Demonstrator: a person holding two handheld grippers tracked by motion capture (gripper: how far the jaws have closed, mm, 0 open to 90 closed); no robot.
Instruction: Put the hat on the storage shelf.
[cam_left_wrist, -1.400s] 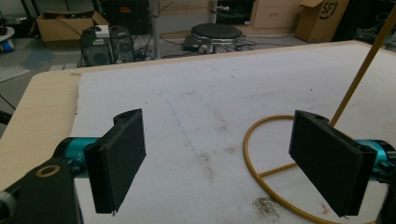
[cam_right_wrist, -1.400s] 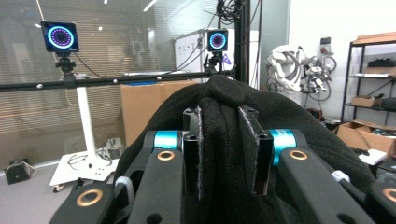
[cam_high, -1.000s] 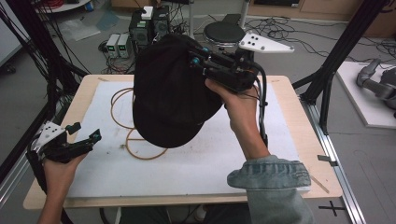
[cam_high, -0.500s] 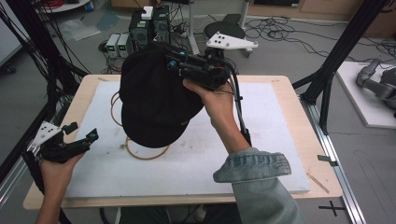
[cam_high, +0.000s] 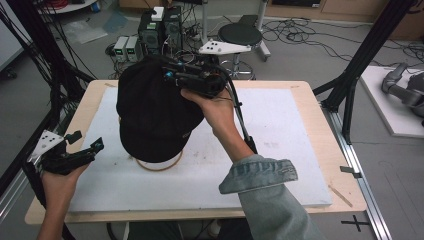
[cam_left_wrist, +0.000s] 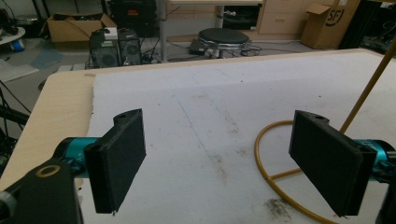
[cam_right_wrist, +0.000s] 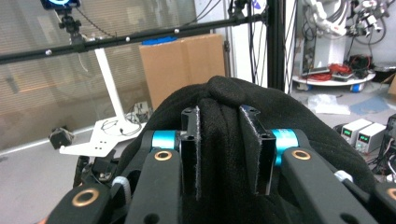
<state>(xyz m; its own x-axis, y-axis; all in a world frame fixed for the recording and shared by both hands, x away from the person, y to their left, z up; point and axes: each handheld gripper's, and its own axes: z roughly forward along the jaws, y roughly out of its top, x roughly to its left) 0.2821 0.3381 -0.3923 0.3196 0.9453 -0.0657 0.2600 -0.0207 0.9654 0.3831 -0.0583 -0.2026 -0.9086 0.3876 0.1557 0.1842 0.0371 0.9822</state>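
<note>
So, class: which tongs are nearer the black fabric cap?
Right. The right tongs are clamped on a fold of the black fabric cap, holding it above the white board. The left tongs stand open, apart to its left.

The white pad (cam_high: 280, 165) on the counter (cam_high: 320, 115) lies bare across its right half and along its near edge, giving open passage there. The black cap (cam_high: 152, 112), held up in the right gripper (cam_high: 172, 75), hangs over the pad's left-centre and blocks that space. Under it, the yellow wire stand (cam_left_wrist: 273, 175) has a ring base flat on the pad and a slanting rod. The left gripper (cam_left_wrist: 219, 163) has bare pad between its wide jaws, the ring just beside the right-hand one.
</note>
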